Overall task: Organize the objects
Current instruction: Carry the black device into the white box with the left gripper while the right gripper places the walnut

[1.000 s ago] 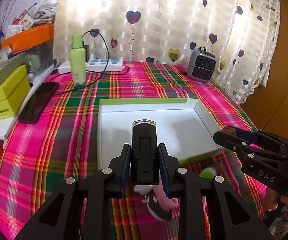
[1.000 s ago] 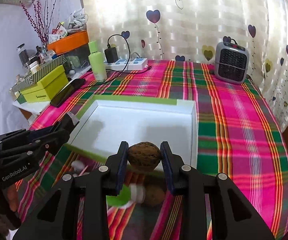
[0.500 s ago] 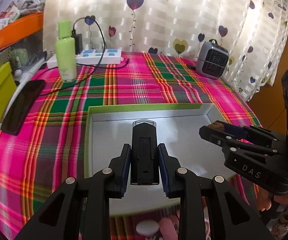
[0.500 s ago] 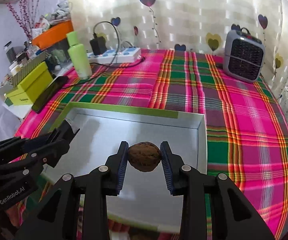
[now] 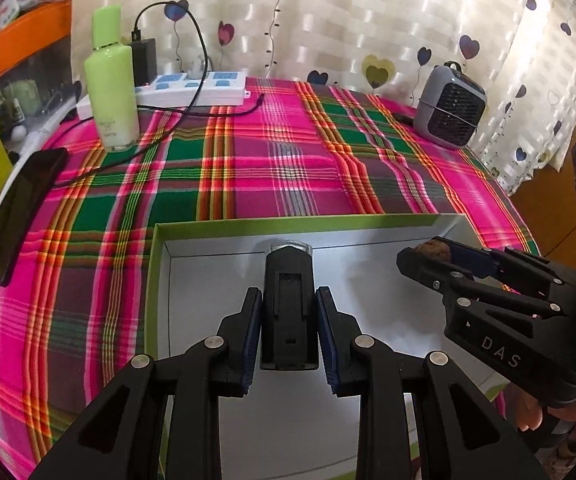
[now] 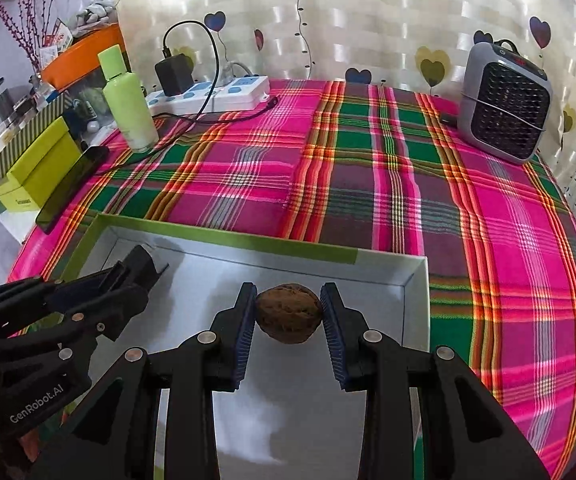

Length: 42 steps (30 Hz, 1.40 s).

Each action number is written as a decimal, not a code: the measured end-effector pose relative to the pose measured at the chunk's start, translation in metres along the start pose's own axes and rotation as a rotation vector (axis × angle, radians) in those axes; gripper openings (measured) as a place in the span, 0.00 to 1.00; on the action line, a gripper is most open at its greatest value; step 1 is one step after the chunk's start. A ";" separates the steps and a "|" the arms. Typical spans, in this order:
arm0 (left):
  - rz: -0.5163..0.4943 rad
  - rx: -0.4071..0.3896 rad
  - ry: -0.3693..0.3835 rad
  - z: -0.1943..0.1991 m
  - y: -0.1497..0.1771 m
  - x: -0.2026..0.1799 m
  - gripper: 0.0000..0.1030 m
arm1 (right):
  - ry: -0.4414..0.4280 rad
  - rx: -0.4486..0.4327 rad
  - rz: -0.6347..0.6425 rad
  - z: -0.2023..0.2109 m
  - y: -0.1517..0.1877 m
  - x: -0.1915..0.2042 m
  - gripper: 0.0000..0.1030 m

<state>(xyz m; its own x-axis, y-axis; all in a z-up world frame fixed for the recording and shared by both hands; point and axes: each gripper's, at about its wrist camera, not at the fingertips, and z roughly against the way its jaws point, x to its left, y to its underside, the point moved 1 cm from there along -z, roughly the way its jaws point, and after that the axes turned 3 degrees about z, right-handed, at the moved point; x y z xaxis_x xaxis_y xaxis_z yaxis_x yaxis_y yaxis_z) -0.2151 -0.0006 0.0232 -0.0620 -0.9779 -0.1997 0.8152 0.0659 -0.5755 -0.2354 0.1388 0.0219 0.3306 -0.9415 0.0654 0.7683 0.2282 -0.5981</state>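
Both pairs of fingers are clamped: my left gripper [image 5: 289, 330] pinches a stiff black device [image 5: 289, 312] across its flat sides, my right gripper [image 6: 289, 320] a hard, round, roll-prone walnut [image 6: 289, 314] at its widest. A second ago both hung at the box's [image 6: 416, 280] six-o'clock edge; now they hover inside.
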 end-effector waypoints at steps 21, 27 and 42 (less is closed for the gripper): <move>0.002 0.011 -0.023 -0.012 0.000 0.001 0.25 | 0.022 0.035 0.021 -0.016 -0.004 0.001 0.33; 0.001 0.008 -0.030 -0.012 0.000 0.001 0.25 | 0.019 0.017 0.009 -0.015 -0.004 0.001 0.35; 0.032 -0.025 -0.028 0.012 0.006 0.010 0.40 | 0.026 -0.033 -0.028 0.007 0.005 0.002 0.50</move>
<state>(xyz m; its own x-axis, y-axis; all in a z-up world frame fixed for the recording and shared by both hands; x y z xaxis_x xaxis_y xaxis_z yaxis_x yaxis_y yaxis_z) -0.2034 -0.0125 0.0272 -0.0191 -0.9803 -0.1964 0.8016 0.1023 -0.5890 -0.2268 0.1399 0.0248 0.2948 -0.9535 0.0623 0.7583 0.1938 -0.6224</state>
